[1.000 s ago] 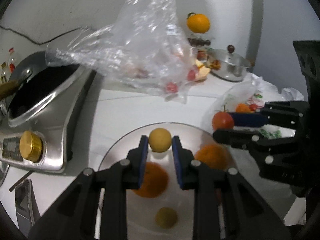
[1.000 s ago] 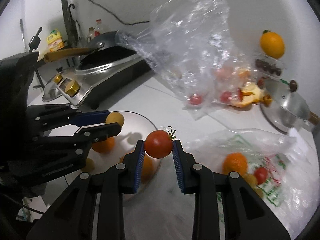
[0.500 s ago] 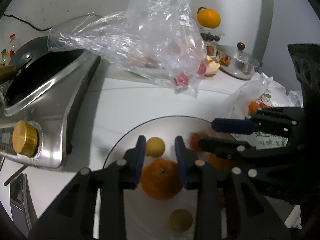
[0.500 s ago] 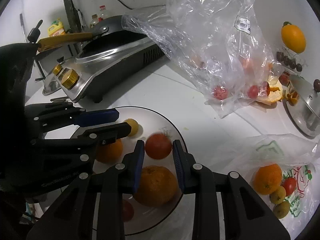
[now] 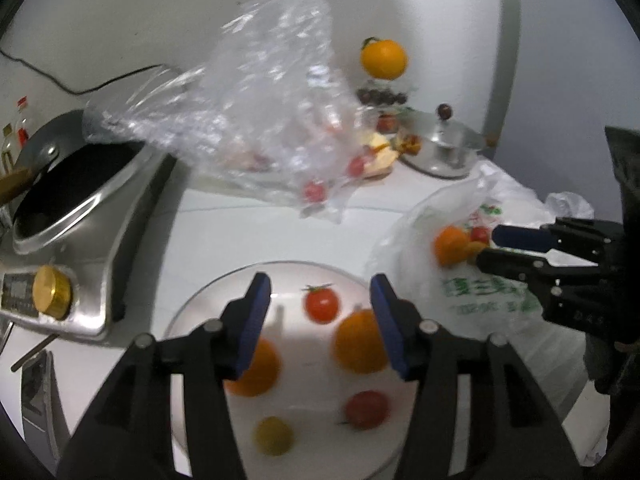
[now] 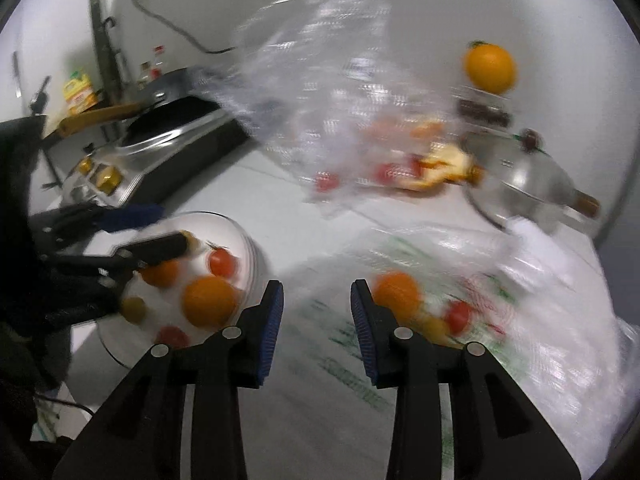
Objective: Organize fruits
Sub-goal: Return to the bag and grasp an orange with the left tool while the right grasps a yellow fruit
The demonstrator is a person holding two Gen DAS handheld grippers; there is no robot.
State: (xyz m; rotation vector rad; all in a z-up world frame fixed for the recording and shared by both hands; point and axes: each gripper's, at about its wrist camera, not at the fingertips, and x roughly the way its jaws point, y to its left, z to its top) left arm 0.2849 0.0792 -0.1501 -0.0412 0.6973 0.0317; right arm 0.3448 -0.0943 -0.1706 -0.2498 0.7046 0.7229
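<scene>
A: The left gripper (image 5: 320,300) has just been opening above the glass plate (image 5: 208,300); its jaws stand apart and hold nothing. The tomato (image 5: 321,309) lies on the plate, seen between the blue pads, low in the frame.

B: And the right gripper (image 6: 316,308)?

A: It has also just been opening, and it is empty. The printed bag (image 6: 500,340) lies ahead of it, with an orange (image 6: 396,292) just right of the pad. It should probably enter the bag's mouth slowly and take one fruit only.
</scene>
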